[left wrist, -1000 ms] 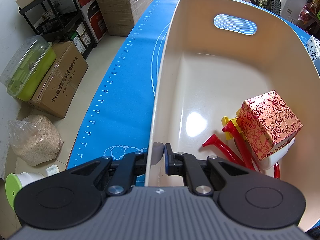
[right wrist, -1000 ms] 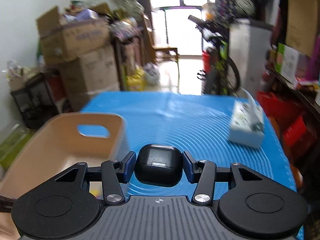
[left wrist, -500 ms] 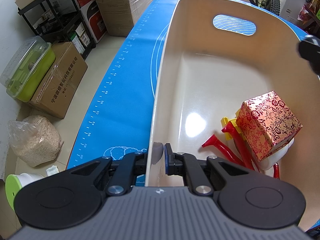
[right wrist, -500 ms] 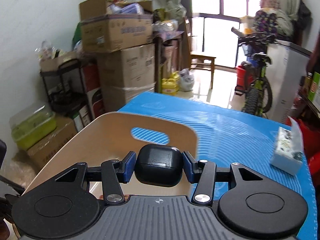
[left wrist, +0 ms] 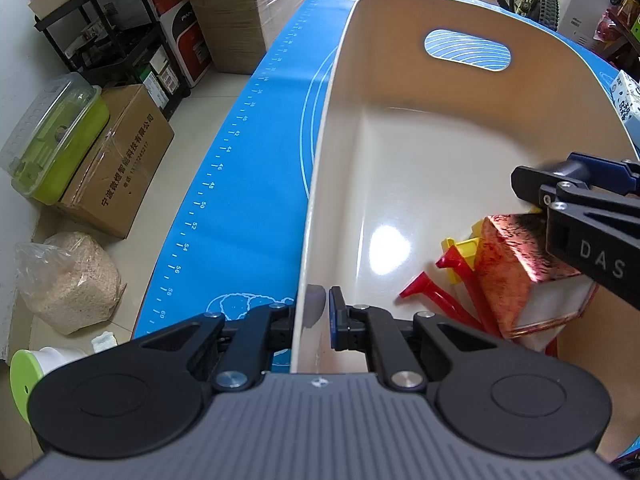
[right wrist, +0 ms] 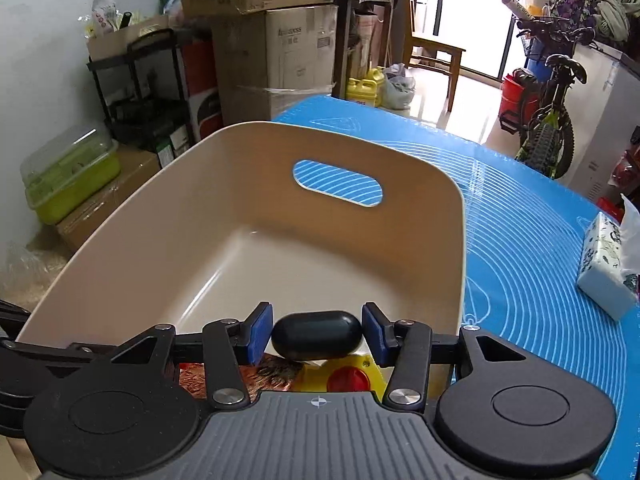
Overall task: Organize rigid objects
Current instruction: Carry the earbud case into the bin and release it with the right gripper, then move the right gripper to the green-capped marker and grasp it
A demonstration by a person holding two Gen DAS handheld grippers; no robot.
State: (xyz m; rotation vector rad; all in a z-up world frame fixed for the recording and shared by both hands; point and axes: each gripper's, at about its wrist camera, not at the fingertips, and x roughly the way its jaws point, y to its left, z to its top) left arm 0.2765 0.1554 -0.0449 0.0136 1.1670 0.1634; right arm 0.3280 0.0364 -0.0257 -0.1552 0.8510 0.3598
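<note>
A: What do the left tongs [left wrist: 318, 312] have?
B: They're clamped on the near wall of the cream bin [left wrist: 320, 184].
A: The right tongs [right wrist: 317, 338]?
B: Pinching a black earbud case [right wrist: 317, 334] above the bin, over the red patterned box [left wrist: 508, 272].

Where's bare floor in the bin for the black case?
Free: the bin floor from the handle-cutout wall back to mid-bin, along the wall the left gripper clamps. Crowded: the near corner under the right gripper, with the red box, red and yellow pieces.
</note>
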